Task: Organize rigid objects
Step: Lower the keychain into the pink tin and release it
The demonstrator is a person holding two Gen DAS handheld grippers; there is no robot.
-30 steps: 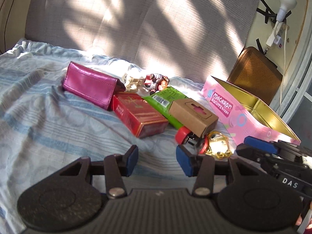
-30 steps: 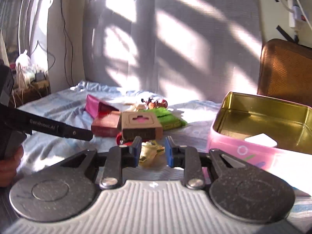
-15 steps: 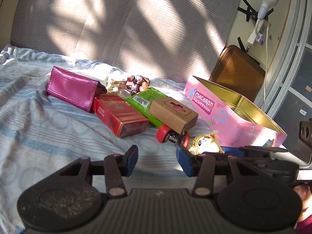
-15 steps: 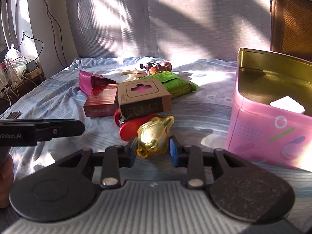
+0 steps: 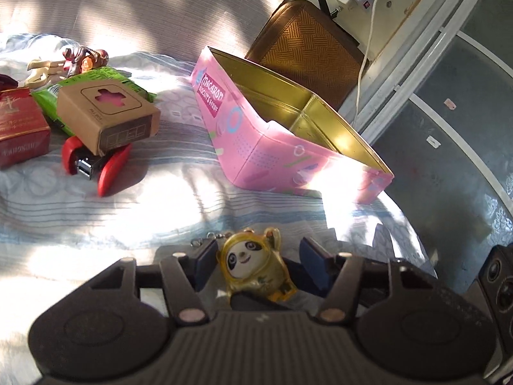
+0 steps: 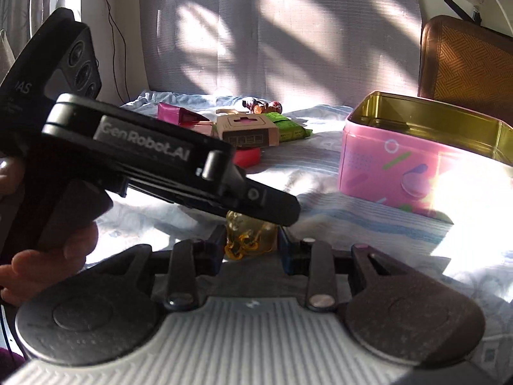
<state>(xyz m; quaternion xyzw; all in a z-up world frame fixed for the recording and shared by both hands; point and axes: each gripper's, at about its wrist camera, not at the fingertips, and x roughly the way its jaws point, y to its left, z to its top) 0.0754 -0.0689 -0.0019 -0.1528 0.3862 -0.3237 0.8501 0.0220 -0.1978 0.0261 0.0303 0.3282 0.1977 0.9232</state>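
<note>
Our left fingers are opening, and the yellow panda charm stands between them; its left side lies against the left pad, while a clear gap separates it from the right pad. Our right fingers are closed on the same charm from the other side, and the pads press it from both sides, so the charm hangs above the bed between the two tools. In the right wrist view the body of the left tool crosses in front and covers the top of the charm.

On the far left of the bed we see a red box. Next to it lies a green packet, and a brown carton rests on this packet and on a red stapler. Behind them lie small figurines, too blurred to tell more. To the right stands the open pink tin with a gold inside, well apart from the pile. A brown woven case leans behind the tin.
</note>
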